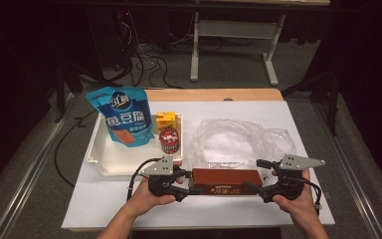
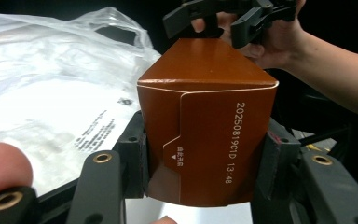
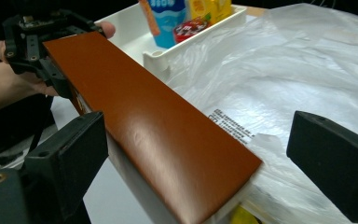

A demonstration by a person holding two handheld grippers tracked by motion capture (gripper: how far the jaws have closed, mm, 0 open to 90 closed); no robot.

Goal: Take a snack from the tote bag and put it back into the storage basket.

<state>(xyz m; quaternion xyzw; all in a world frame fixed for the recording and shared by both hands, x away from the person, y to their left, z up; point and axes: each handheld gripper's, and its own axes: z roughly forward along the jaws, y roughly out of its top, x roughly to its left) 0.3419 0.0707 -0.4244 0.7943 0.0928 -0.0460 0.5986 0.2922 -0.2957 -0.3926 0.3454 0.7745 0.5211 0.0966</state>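
Note:
A long brown box (image 1: 226, 181) lies level near the table's front edge, held between the two hands. My left gripper (image 1: 191, 182) is shut on its left end; in the left gripper view both pads press the sides of the box (image 2: 205, 130). My right gripper (image 1: 255, 176) stands open around the right end. In the right gripper view the box (image 3: 158, 135) lies beside the left jaw, and the right jaw stands well apart from it. A clear plastic bag (image 1: 238, 142) lies spread just behind the box.
A white tray (image 1: 104, 162) at the back left holds a blue pouch (image 1: 124, 117), a yellow carton (image 1: 165, 120) and a small red can (image 1: 169, 140). The white table top ends close to the hands.

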